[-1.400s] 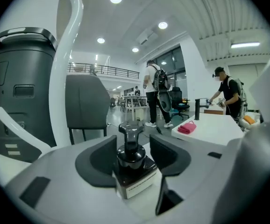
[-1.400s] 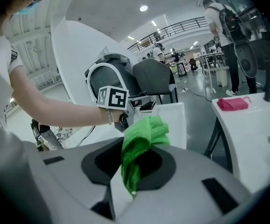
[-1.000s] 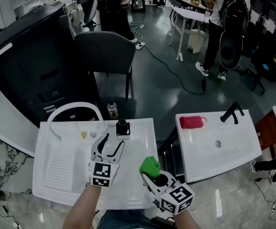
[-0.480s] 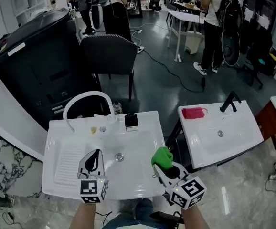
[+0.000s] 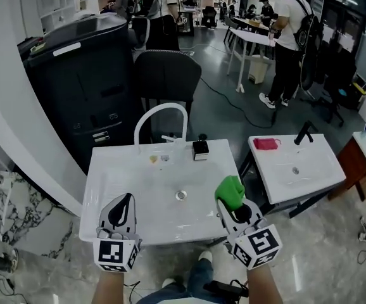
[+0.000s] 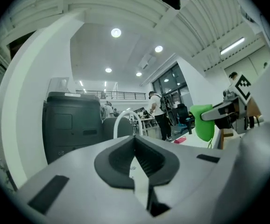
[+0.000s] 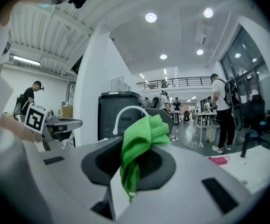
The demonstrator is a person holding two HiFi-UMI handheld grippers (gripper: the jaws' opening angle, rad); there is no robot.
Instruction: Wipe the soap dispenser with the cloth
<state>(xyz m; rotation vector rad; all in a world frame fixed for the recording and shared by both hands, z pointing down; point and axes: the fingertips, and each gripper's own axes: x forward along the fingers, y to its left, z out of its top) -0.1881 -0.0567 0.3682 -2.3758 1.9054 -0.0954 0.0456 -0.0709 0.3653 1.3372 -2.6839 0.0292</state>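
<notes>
The soap dispenser (image 5: 201, 148), small and black with a pump top, stands on the back rim of the white sink (image 5: 116, 170), right of the curved white tap (image 5: 161, 122). My left gripper (image 5: 125, 199) hovers over the sink's near left edge, far from the dispenser, jaws shut and empty (image 6: 135, 141). My right gripper (image 5: 232, 201) is over the near right corner, shut on a bunched green cloth (image 5: 230, 190) that sticks up from its jaws (image 7: 138, 141). The left gripper view also shows the cloth (image 6: 202, 122) off to its right.
A second white sink (image 5: 309, 170) stands to the right with a black tap (image 5: 304, 132) and a pink cloth (image 5: 266, 144). Behind the sinks are a black cabinet (image 5: 88, 81), a dark chair (image 5: 167, 75) and several people by tables.
Both grippers have drawn back from the dispenser toward the sink's near edge and risen. The left jaws, open beside the dispenser a second ago, are now shut. The right still holds the cloth.
</notes>
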